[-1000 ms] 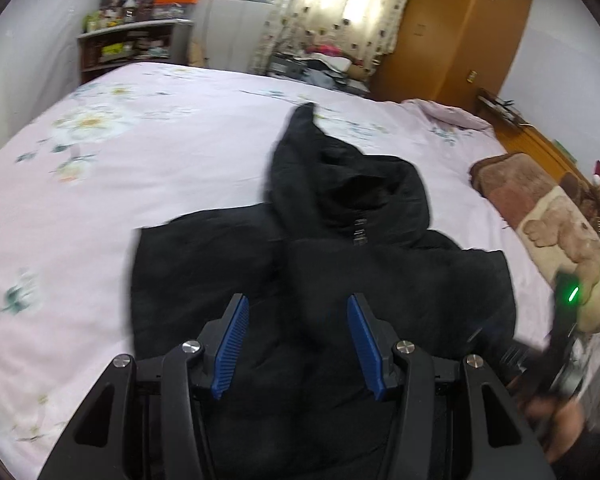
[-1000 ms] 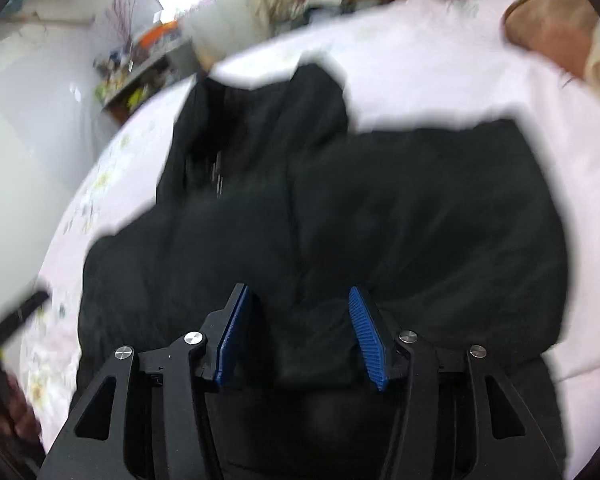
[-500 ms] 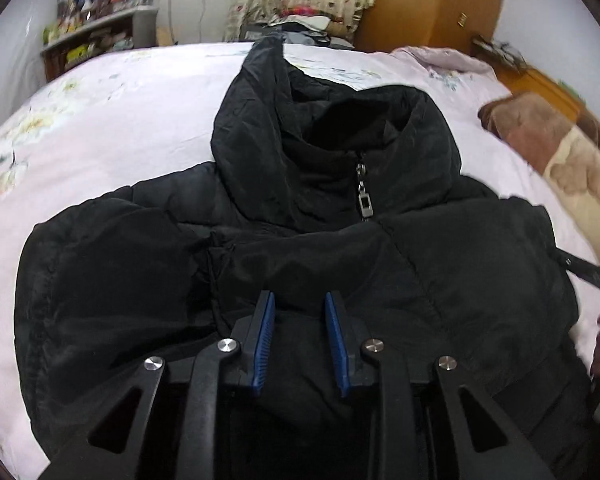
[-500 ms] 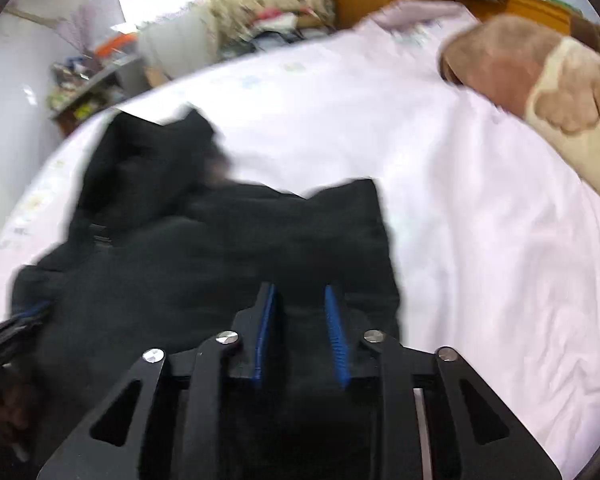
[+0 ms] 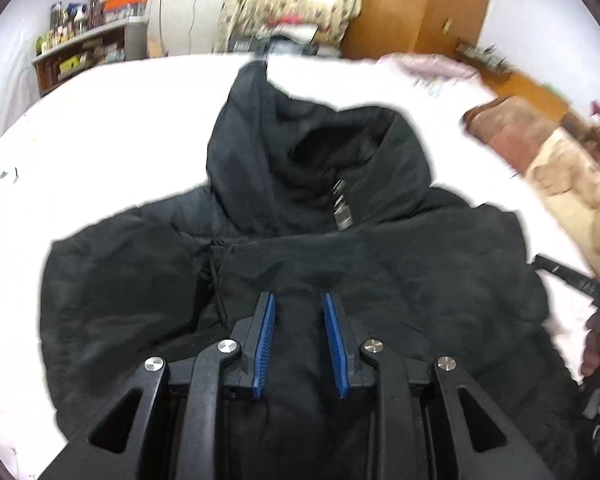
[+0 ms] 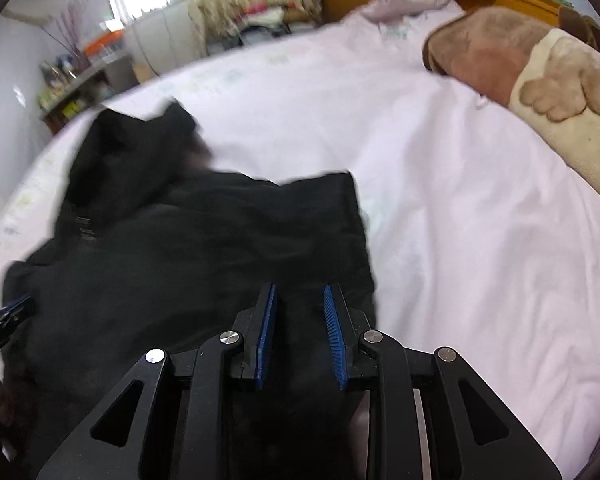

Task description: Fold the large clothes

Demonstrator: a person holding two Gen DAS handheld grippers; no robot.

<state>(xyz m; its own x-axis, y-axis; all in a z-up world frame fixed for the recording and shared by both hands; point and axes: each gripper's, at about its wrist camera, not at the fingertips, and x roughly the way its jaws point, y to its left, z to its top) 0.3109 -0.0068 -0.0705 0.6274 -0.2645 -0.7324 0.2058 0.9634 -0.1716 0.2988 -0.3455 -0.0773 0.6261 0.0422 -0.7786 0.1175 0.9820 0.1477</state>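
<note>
A black puffer jacket (image 5: pixel 324 264) with a hood and a silver zip pull lies front-up on the pale pink bed (image 5: pixel 112 128), sleeves folded in. My left gripper (image 5: pixel 299 300) is shut on a fold of the jacket at its lower middle, blue pads pressing the fabric. In the right wrist view the jacket (image 6: pixel 188 248) fills the left half. My right gripper (image 6: pixel 300 292) is shut on the jacket's lower right edge. The right gripper also shows at the right edge of the left wrist view (image 5: pixel 568 276).
A brown and cream folded blanket (image 6: pixel 540 84) lies at the bed's right side. A shelf with bottles (image 5: pixel 84 56), a curtained window and an orange wardrobe (image 5: pixel 416 8) stand beyond the far edge. Bare sheet (image 6: pixel 480 240) lies right of the jacket.
Both grippers went from open above the jacket to shut on its fabric near the hem. Since then the jacket sits slightly farther away in both views, with motion blur.
</note>
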